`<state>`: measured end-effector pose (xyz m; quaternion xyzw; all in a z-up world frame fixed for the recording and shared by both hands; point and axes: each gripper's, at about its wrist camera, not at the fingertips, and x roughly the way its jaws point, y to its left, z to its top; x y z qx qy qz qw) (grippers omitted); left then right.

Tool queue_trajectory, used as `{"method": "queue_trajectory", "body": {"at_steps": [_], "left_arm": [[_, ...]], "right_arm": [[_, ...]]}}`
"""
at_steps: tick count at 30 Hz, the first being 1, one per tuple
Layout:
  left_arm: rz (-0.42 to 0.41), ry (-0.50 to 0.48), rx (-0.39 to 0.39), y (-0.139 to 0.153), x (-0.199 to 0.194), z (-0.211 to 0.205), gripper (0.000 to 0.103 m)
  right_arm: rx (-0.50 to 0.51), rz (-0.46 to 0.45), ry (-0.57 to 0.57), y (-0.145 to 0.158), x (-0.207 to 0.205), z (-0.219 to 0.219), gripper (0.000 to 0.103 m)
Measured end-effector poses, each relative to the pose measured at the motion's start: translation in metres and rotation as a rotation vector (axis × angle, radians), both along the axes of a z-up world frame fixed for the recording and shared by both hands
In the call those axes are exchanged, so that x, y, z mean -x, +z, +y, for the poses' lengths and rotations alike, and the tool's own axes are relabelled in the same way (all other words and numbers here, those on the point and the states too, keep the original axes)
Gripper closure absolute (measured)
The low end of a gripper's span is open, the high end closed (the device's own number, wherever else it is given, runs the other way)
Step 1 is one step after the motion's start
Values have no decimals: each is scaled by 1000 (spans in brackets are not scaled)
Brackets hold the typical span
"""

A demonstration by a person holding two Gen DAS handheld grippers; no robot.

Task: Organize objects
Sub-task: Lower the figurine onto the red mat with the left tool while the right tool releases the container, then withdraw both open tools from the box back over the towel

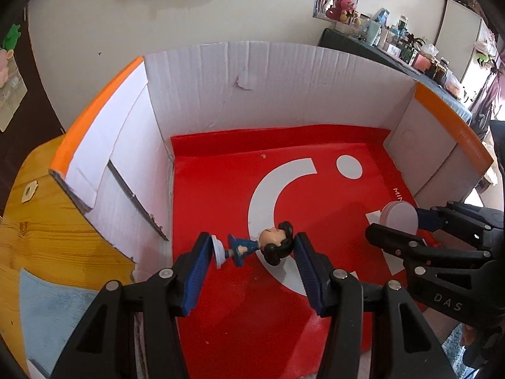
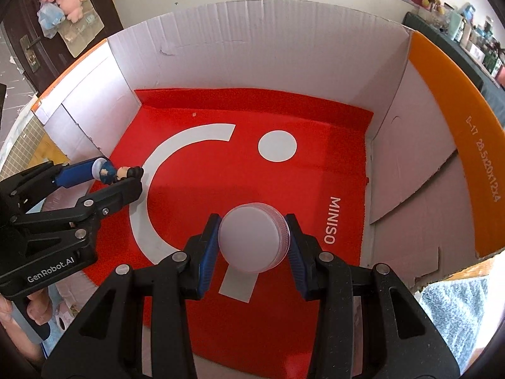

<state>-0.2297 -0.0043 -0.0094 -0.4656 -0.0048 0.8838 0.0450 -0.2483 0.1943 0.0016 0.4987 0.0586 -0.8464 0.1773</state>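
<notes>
My left gripper (image 1: 252, 246) is shut on a small toy figurine (image 1: 252, 246) with black hair, a blue outfit and a white round base, held sideways just above the red floor of the cardboard box (image 1: 252, 72). In the right wrist view the same figurine (image 2: 118, 172) shows at the left, between the left gripper's (image 2: 116, 175) pads. My right gripper (image 2: 252, 240) is shut on a round white lidded jar (image 2: 252, 237), gripped by its ribbed sides over the box floor. The left wrist view has this jar (image 1: 399, 218) at the right, in the right gripper (image 1: 401, 221).
The box has white walls, orange-edged flaps (image 2: 442, 120) and a red printed bag (image 2: 252, 164) lining its floor. A wooden table (image 1: 47, 237) with a blue cloth (image 1: 56, 309) lies left of it. A cluttered shelf (image 1: 394, 44) stands behind. A person's fingers (image 2: 34, 309) hold the left gripper.
</notes>
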Motion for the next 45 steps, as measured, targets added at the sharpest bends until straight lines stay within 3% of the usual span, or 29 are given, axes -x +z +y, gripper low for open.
{"method": "queue_trajectory", "body": {"at_steps": [15, 17, 19, 24, 29, 45], "left_arm": [[10, 13, -6, 0, -1, -3, 46], [9, 13, -8, 0, -1, -4, 46], [11, 13, -8, 1, -1, -4, 45], [13, 15, -6, 2, -1, -4, 45], [25, 22, -7, 5, -3, -5, 35], [70, 38, 5, 20, -18, -5, 22]], "right_arm": [[17, 9, 1, 0, -1, 2, 64], [26, 6, 6, 0, -1, 0, 61], [32, 5, 9, 0, -1, -1, 49], [31, 13, 7, 2, -4, 0, 48], [42, 19, 9, 4, -7, 2, 48], [72, 70, 26, 18, -22, -4, 34]]}}
